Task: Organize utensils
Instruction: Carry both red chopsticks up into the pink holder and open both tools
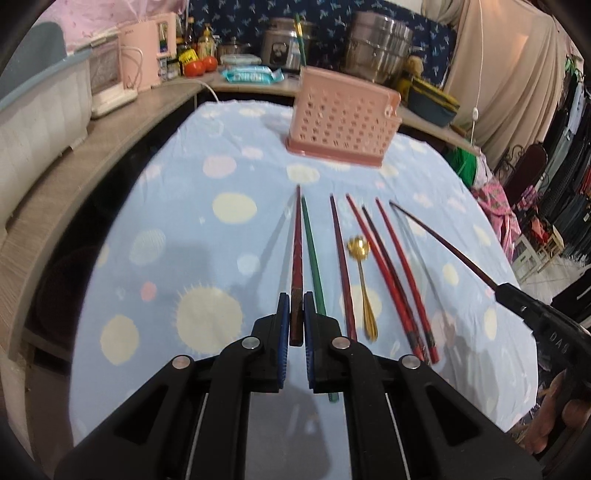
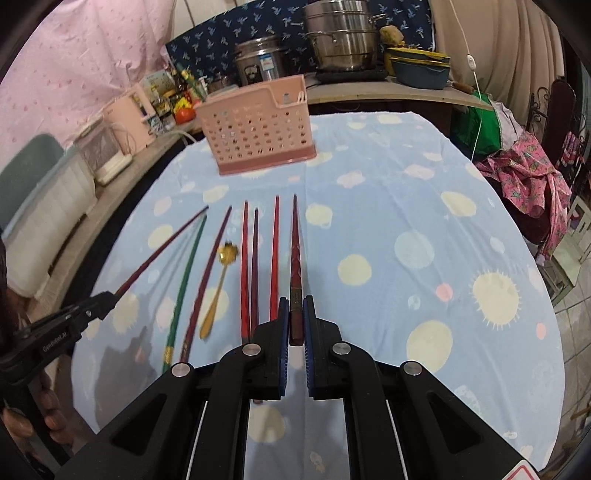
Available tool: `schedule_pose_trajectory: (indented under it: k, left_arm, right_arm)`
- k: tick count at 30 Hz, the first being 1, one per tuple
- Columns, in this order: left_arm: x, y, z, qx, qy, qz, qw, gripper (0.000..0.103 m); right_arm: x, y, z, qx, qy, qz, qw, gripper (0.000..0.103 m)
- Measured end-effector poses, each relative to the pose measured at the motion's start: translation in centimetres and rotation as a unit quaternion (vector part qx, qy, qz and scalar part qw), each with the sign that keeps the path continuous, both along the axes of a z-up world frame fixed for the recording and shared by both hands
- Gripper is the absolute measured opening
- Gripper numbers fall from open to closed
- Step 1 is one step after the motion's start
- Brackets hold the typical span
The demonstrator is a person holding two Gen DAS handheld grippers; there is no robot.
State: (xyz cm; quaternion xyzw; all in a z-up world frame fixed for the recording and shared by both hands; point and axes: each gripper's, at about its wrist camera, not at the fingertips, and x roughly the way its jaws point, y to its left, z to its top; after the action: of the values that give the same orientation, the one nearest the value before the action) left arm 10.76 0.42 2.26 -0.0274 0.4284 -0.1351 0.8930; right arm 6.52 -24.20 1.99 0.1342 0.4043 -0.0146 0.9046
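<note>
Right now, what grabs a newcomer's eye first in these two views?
Each gripper is shut on one dark red chopstick: the left gripper holds its chopstick pointing at the pink perforated utensil basket, and the right gripper does likewise with its own chopstick. Between them, a green chopstick, more red ones and a gold spoon lie in a row on the blue dotted tablecloth.

Place: a lived-in home kitchen corner.
Counter: steel pots (image 2: 341, 35), rice cooker (image 2: 258, 61), pink kettle (image 1: 135, 64), tomatoes (image 1: 199, 66).
Table: dotted blue cloth (image 2: 388, 229).
Side: hanging clothes (image 1: 576, 155).
</note>
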Motion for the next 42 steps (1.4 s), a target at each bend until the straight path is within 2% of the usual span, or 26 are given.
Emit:
schedule_pose_trajectory:
  k: [9,17,25,31,36,42]
  left_arm:
    - [2.7,0.7,4.5,-0.007,-0.051,0.021,0.9985,0.007]
    - [6.4,0.4,9.1,-0.017,-0.107,0.033,0.9936,0.007]
    - [9.9,-0.8,12.2,-0.025,-0.134,0.034,0.9901,0.007]
    - [12.7,-2.0,15.6,-0.025,-0.172,0.030,0.9843,0.007]
    - [14.5,-3.1,18.9,-0.041,-0.204,0.025,0.9777,0.007]
    - [16.8,-4.6,23.6,-0.060,-0.261,0.022,0.9633,0.007]
  right_arm:
    - [2.3,-2.3,5.2,0.004,-0.065,-0.015,0.998,0.007]
    - [5.7,-3.8,9.4,0.002,-0.120,-0.022,0.992,0.007]
    - [9.5,-4.9,11.7,0.016,-0.144,-0.023,0.989,0.007]
    - [12.3,-5.8,14.4,0.029,-0.170,-0.027,0.985,0.007]
    - [14.5,-6.3,17.2,0.042,-0.207,-0.027,0.977,0.007]
    - [17.1,-6.2,19.9,0.050,-0.245,-0.030,0.968,0.007]
